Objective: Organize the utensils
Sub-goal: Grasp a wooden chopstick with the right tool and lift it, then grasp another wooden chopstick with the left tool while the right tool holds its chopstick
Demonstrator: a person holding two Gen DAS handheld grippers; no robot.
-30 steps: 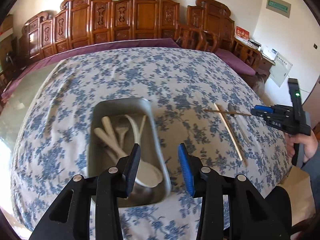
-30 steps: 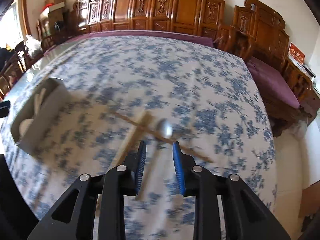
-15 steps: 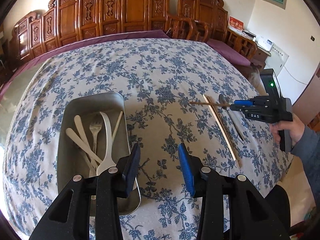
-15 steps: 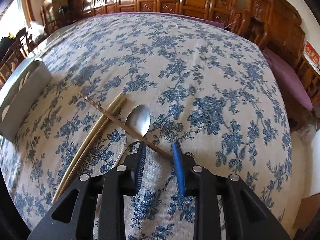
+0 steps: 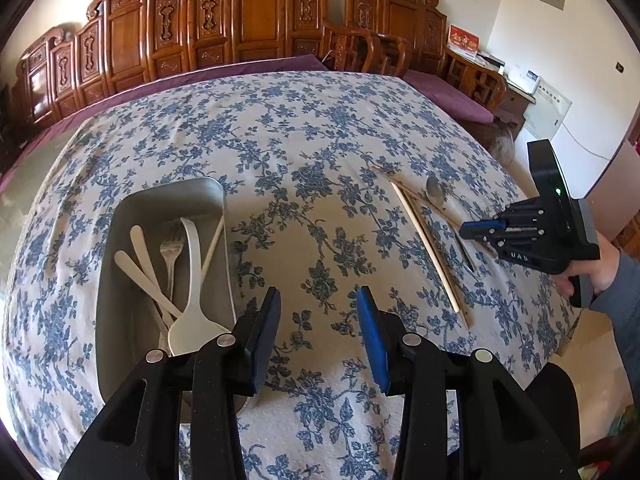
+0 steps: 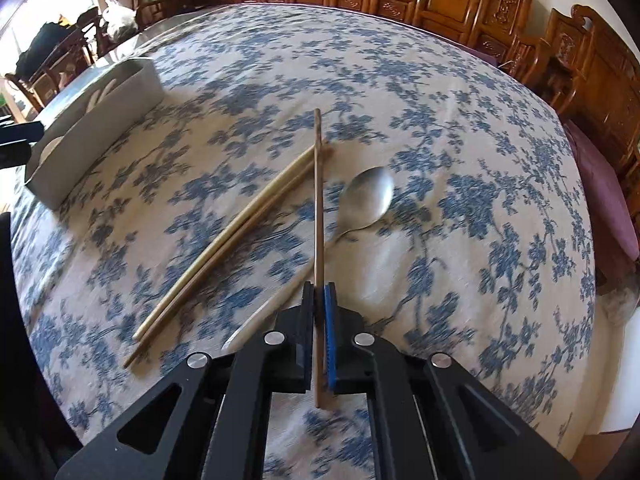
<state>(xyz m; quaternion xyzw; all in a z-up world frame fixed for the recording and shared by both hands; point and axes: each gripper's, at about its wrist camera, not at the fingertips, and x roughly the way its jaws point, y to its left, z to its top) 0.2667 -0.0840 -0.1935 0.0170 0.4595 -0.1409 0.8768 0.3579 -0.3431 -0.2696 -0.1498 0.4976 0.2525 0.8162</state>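
**One chopstick gripped, three pieces left out**

The dark chopstick point(image 6: 318, 216) is clamped in the right gripper point(image 6: 319, 308), above the counter point(image 6: 460, 128). The pale chopsticks point(image 6: 224, 240) and spoon point(image 6: 370, 198) lie beside it. The tray point(image 5: 160, 208) holds several utensils; the left gripper point(image 5: 318, 336) hovers open, empty.

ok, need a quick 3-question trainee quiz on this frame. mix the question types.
1. True or false: the right tool is shut on the dark brown chopstick.
2. Which of these lies in the metal tray? A) the metal spoon B) a fork C) the pale chopstick pair
3. Fill in: the left tool is ____, with nothing between its pads.

Key: 1 true; 2 B; 3 open
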